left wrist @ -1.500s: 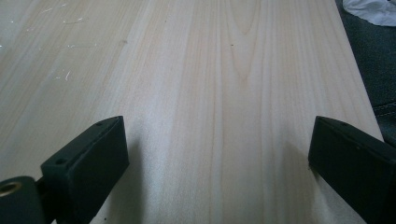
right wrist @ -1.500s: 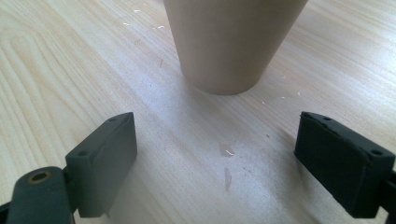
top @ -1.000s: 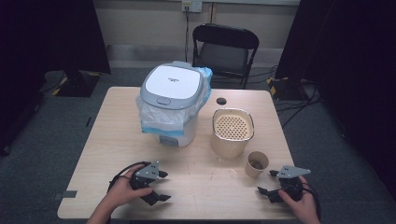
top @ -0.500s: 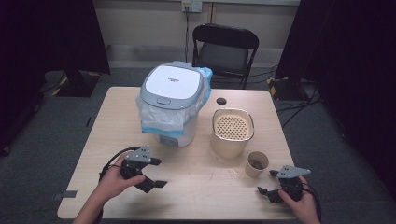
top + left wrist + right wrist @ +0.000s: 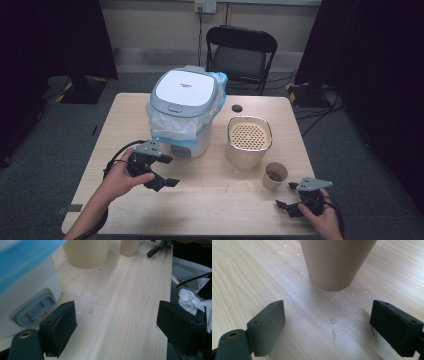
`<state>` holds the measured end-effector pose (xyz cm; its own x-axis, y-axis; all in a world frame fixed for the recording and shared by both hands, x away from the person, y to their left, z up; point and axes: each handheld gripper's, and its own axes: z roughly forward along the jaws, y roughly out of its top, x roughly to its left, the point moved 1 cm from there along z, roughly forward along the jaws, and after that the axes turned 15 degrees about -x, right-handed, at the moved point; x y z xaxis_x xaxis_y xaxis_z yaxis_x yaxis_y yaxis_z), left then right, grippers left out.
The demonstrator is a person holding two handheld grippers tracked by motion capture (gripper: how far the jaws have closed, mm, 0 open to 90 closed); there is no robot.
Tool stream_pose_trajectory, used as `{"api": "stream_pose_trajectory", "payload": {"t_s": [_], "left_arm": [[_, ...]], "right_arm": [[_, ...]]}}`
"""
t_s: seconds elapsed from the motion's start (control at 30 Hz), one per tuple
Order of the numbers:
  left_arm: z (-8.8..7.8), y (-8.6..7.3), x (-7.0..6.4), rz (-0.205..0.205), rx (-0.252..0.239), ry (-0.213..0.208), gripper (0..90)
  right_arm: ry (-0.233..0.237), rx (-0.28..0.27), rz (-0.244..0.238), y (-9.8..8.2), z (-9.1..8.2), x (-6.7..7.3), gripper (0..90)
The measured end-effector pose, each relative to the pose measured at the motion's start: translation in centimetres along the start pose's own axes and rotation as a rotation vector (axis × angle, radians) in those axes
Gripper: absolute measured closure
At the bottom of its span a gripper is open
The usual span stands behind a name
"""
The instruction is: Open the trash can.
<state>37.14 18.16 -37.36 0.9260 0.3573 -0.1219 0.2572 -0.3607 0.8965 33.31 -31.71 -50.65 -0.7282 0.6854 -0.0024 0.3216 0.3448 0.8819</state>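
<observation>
At the near edge of the wooden bench (image 5: 210, 210), the right tool (image 5: 292, 200) sits low in the person's right hand (image 5: 320, 217), its jaws spread wide with nothing between them. In the right gripper view those jaws frame bare wood, and the tan paper cup (image 5: 337, 262) stands just ahead of them, not touched.

On the other side, the left hand (image 5: 120, 175) holds the left tool (image 5: 162, 175) a little farther in, raised above the bench, jaws likewise wide apart and empty. Its own view shows the white base of the lidded bin (image 5: 25, 290) close at the left jaw.

Beyond the cup (image 5: 275, 176) stands a cream round container (image 5: 249, 142) with a perforated top. Beside it, toward the left, is the white bin (image 5: 182, 115) with a grey-rimmed lid, a clear and blue bag liner hanging out beneath the lid. A small dark round object (image 5: 237, 108) lies on the bench behind them. Past the far edge stands a black folding chair (image 5: 241, 52).
</observation>
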Motion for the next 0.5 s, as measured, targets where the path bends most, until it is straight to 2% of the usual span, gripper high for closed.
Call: {"api": "stream_pose_trajectory", "payload": {"t_s": [0.23,0.3,0.5], "left_arm": [[-1.0,2.4,0.4,0.003,0.008,0.015,16.0],[-1.3,2.9,0.6,0.004,0.023,0.015,16.0],[-1.8,4.1,1.0,-0.003,0.024,0.026,16.1]], "right_arm": [[0.0,0.0,0.0,0.0,0.0,0.0,12.3],[0.0,0.0,0.0,0.0,0.0,0.0,12.3],[0.0,0.0,0.0,0.0,0.0,0.0,12.2]]}}
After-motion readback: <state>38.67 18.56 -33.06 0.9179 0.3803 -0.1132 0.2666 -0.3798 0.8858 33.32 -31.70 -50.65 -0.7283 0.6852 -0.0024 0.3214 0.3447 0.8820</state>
